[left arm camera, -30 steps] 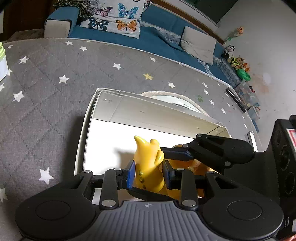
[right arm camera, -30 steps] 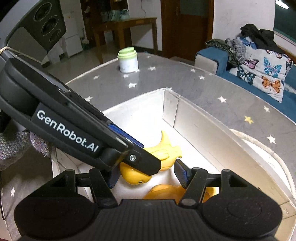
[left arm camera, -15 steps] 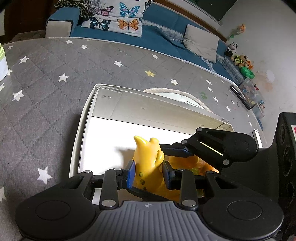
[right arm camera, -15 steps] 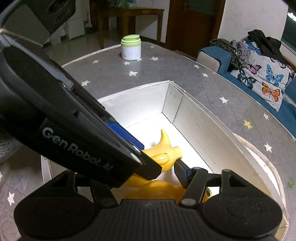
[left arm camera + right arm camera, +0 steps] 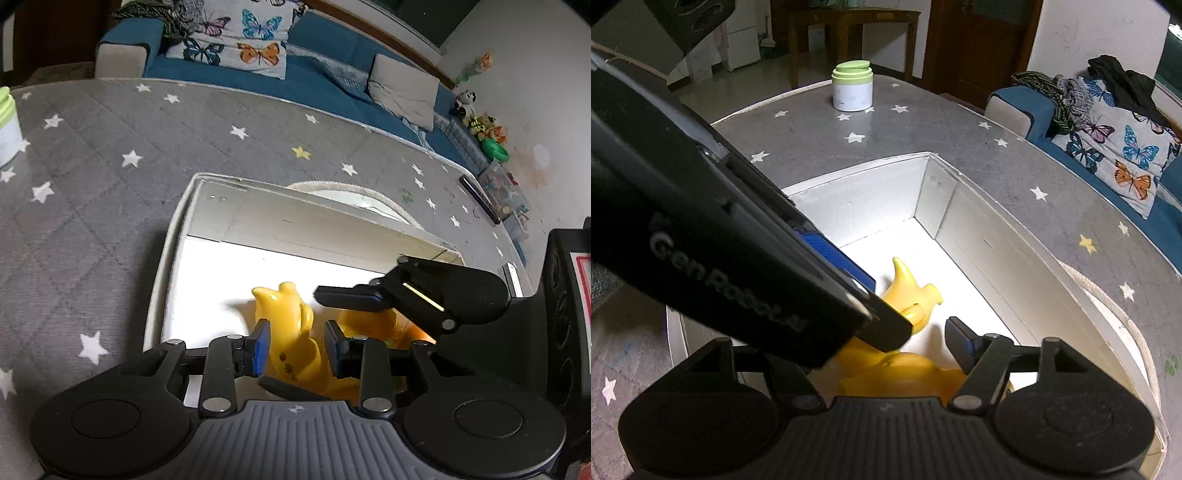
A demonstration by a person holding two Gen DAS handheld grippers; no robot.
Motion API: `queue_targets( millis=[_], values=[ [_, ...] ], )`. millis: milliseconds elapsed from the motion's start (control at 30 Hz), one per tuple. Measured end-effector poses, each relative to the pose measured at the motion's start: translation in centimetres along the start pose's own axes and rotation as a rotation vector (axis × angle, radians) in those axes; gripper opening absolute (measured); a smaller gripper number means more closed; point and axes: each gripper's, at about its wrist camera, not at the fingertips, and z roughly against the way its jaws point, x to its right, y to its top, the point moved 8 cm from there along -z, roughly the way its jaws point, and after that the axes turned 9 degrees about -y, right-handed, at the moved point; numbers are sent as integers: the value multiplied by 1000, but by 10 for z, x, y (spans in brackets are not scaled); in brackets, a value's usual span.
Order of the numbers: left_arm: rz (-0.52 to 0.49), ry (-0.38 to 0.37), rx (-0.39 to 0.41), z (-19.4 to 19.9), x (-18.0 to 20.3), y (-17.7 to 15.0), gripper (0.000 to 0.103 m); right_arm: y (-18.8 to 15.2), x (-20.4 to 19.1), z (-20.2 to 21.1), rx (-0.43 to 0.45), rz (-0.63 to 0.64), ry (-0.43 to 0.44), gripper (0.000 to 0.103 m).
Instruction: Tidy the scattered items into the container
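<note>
- The left gripper [image 5: 297, 345] is being held low inside the white container [image 5: 166, 266], its blue pads parted, with a yellow toy [image 5: 286, 325] lying loosely between them on the floor of the box.
- The right gripper [image 5: 882, 350] is being held open over a second yellow toy [image 5: 905, 373] just beside the first.
- The container is being shown resting on a grey star-patterned mat [image 5: 110, 166], a green-lidded jar [image 5: 852, 86] well apart.

Star-print grey mat [image 5: 110, 206]: white container [image 5: 162, 280], jar [image 5: 852, 90].
</note>
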Motion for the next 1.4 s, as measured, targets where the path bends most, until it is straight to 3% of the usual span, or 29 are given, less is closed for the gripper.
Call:
queue_targets(
  millis=[400, 633, 800, 933, 1133, 1400],
  values=[
    [-125, 125, 209, 60, 36, -29, 35, -15, 3, 63, 144, -41, -69, 84],
    [-135, 159, 309, 87, 60, -72, 35, -45, -10, 120, 293, -55, -163, 102],
    [-107, 199, 331, 93, 67, -102, 35, -68, -19, 150, 372, -77, -230, 103],
    [-90, 233, 342, 96, 70, -124, 35, -90, -20, 165, 402, -169, -243, 103],
    [-134, 313, 373, 96, 81, -145, 35, -123, -15, 169, 386, -327, -245, 103],
    [-129, 325, 362, 88, 86, -170, 35, -144, -18, 177, 382, -383, -300, 103]
  ],
)
